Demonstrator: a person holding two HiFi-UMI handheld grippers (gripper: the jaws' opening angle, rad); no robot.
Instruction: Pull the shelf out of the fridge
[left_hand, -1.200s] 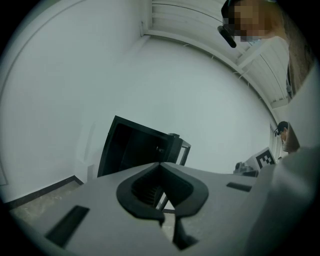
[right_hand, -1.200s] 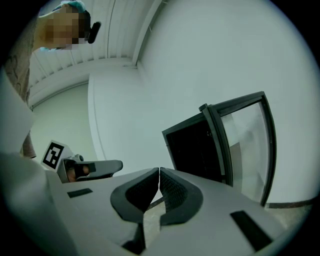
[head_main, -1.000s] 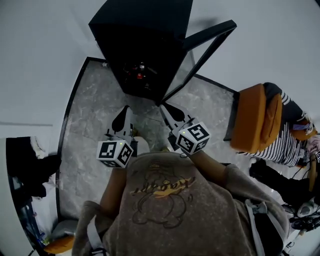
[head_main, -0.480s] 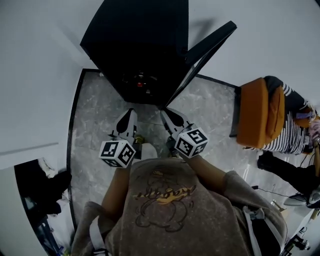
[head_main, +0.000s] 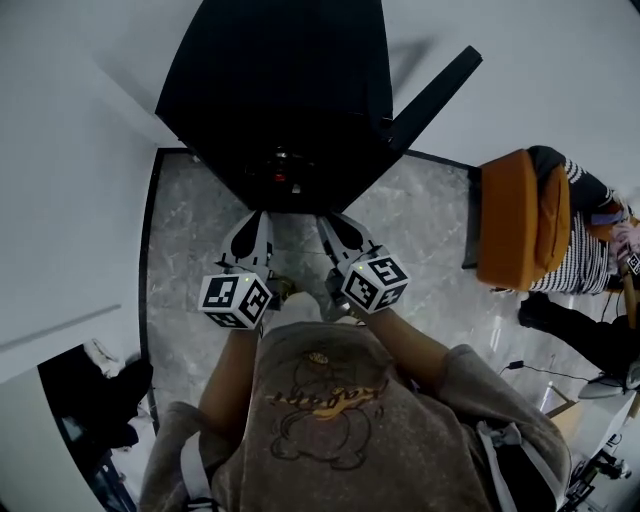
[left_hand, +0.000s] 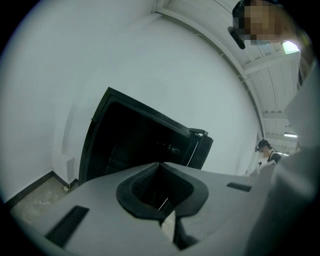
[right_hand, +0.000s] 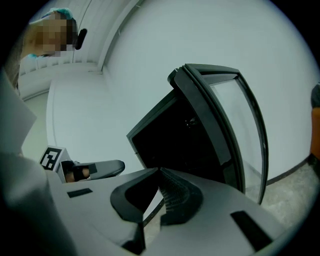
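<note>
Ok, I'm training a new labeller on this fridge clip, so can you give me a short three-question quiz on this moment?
1. True or false: the door of the black fridge stands open.
2. The jaws of the left gripper and the right gripper are: A) wide apart; B) shut with nothing between them; C) shut on something.
3. Fill in: in the head view, the door swings out on the fridge's ___ side.

Key: 1 true; 2 B; 3 right.
</note>
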